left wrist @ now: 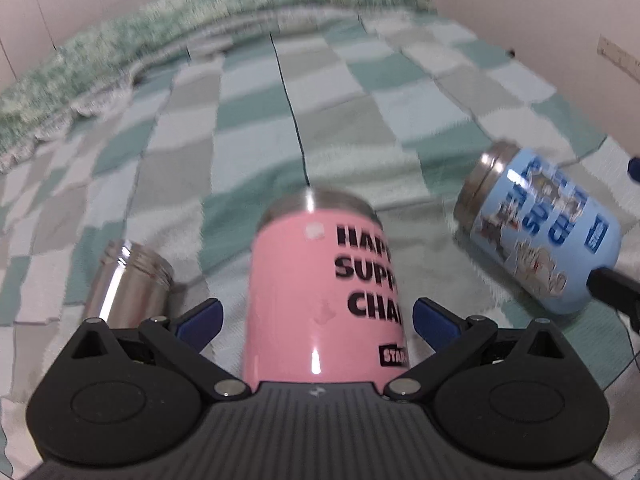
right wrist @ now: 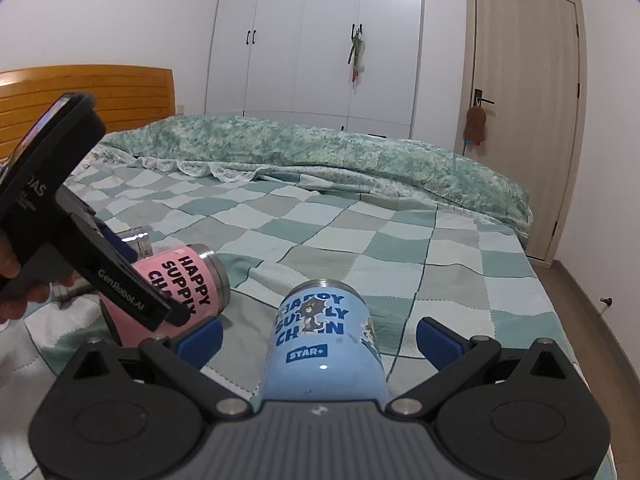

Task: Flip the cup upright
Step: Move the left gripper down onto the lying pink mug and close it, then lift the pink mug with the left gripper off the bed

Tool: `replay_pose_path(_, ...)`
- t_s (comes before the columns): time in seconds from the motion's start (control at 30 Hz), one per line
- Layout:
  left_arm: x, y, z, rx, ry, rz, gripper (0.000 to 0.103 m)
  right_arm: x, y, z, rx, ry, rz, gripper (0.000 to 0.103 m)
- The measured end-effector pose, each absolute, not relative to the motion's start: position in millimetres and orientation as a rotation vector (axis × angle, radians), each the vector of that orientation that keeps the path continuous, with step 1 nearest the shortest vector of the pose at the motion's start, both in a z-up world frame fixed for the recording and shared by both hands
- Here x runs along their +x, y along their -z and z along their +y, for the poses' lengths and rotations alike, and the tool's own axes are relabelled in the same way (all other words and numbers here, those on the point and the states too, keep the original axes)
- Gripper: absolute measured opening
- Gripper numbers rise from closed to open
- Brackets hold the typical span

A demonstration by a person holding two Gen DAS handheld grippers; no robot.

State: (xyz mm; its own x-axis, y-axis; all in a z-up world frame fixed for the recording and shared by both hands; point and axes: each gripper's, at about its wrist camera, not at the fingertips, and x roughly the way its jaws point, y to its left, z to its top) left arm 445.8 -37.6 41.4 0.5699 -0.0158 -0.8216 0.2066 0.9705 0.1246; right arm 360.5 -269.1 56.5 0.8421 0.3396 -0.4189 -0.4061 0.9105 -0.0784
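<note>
Left wrist: three cups (pink cup (left wrist: 324,300), blue cup (left wrist: 548,236), steel cup (left wrist: 128,284)).

Your left tool (left wrist: 316,322) was spread wide, its blue fingertips (left wrist: 200,322) standing apart on either side with a gap to each. Your right tool (right wrist: 318,338) was likewise spread wide and low. Your left hand (right wrist: 12,280) gripped the left tool's black handle, angled downward.
</note>
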Motion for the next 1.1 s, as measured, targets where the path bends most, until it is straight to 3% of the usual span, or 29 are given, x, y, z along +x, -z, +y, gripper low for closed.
replay_pose_path(0.03, 448.7, -37.0, -37.9, 0.219, 0.131, 0.986, 0.102, 362.0, -55.8, -268.8, -0.168, -0.395, 0.413, 0.103)
replay_pose_path(0.1, 453.3, -29.2, -39.9, 0.228, 0.128, 1.035, 0.086, 362.7, -54.4, -268.1, -0.169, -0.396, 0.416, 0.103)
replay_pose_path(0.53, 416.0, -46.0, -37.4, 0.151, 0.149, 1.011, 0.085, 331.5, -72.1, -269.8, -0.188, -0.382, 0.405, 0.103)
replay_pose_path(0.87, 322.2, -82.6, -43.7, 0.096, 0.171, 0.953, 0.085, 247.6, -108.9, -275.6, -0.213, -0.369, 0.378, 0.103)
replay_pose_path(1.1, 261.7, -77.7, -46.3, 0.02, 0.166, 0.955, 0.085, 188.7, -117.2, -282.4, -0.216, -0.363, 0.385, 0.103)
